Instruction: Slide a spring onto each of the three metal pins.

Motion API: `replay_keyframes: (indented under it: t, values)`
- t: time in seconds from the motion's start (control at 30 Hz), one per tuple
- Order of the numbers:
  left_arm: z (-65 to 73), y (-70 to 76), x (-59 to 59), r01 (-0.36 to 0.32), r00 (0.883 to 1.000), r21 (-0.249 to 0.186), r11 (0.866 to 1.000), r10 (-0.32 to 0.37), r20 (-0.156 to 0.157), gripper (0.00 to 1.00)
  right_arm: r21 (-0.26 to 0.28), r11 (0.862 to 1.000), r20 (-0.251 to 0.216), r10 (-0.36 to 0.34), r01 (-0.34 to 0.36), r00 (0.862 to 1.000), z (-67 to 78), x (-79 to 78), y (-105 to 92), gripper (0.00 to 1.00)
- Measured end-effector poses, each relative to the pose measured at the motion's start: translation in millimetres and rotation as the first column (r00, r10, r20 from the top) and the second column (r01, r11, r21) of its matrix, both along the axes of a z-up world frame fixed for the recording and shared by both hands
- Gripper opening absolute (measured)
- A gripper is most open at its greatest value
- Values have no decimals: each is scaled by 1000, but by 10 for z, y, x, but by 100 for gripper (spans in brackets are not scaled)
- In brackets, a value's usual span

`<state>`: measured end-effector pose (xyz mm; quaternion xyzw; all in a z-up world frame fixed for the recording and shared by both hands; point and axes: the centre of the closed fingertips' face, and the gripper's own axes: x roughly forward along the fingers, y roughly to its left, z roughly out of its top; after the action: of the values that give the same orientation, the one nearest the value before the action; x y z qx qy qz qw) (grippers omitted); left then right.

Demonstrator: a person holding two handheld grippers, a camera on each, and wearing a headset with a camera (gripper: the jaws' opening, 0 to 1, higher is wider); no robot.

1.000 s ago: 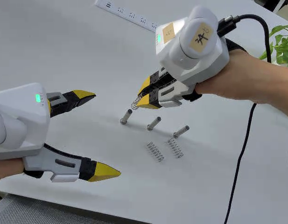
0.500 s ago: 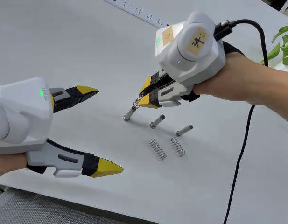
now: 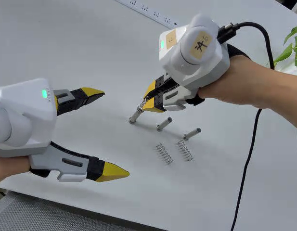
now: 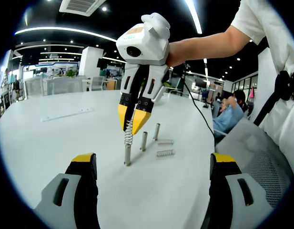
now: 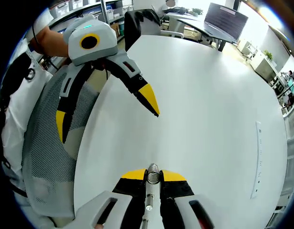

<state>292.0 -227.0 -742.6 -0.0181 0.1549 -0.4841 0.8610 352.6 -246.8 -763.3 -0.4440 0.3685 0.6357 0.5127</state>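
Right gripper [image 3: 147,104] clamped on spring [image 4: 128,131] — spring's lower end at end pin [image 4: 127,155].
Left gripper [image 3: 114,131] — jaws wide apart, holding nothing.

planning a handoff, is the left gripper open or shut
Open: the left gripper has its fingers wide apart, nothing between them.

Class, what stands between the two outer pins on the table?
The middle pin, bare metal, as the head view shows.

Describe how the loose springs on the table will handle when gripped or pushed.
The loose springs are thin open wire coils, so probably light and squashy if squeezed. Lying on their sides on the smooth table, they would likely roll if nudged sideways.
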Motion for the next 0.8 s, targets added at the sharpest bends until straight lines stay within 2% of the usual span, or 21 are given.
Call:
replay_keyframes:
  t: [0.43, 0.8]
  values:
    - [-8, -8, -1, 1, 1000, -4, 1000, -1, -5, 98, -9, 1000, -9, 8, -8, 1000, -43, 5, 0, 6]
    - [-19, -10, -11, 6, 1000, -8, 1000, -6, -11, 97, -12, 1000, -18, 7, -7, 1000, -142, 19, 14, 6]
